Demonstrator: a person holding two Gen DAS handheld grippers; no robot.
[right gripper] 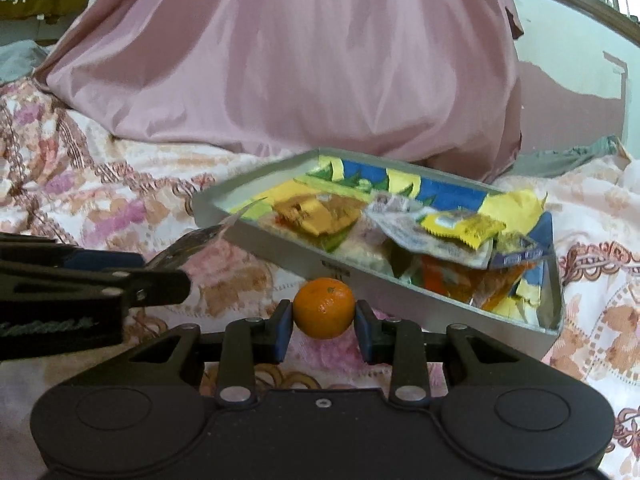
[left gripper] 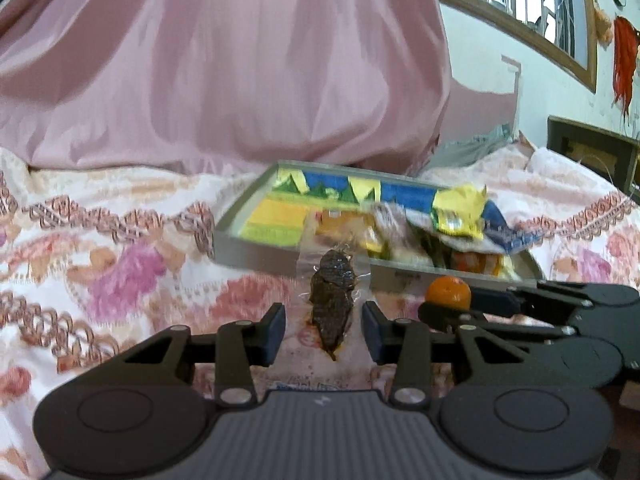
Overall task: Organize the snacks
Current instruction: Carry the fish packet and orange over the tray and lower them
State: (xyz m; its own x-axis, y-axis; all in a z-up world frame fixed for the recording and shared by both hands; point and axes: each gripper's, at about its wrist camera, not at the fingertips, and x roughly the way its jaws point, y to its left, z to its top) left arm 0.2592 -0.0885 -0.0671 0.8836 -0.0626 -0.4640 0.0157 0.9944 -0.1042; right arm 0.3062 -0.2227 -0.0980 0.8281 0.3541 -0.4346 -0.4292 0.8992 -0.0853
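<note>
One pink pillow (right gripper: 288, 64), floral bedspread (left gripper: 120, 240), mirror (left gripper: 532, 12)

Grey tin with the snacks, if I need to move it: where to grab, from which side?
Judgement only: pinch the grey rectangular metal tin by its near long wall at the left end, coming in from the front. The rim there is bare and upright; yellow crinkled wrappers overhang the right end.

A left gripper (left gripper: 324, 330) holds a clear packet of dark dried snack (left gripper: 331, 304) between its blue pads above a floral bedspread (left gripper: 120, 264). Beyond it lies a grey tray (left gripper: 256, 250) filled with yellow and blue snack wrappers (left gripper: 456, 216). At right, the right gripper (left gripper: 450, 306) clasps a small orange (left gripper: 448, 292). A pink quilt (left gripper: 224, 64) is piled behind the tray.
</note>
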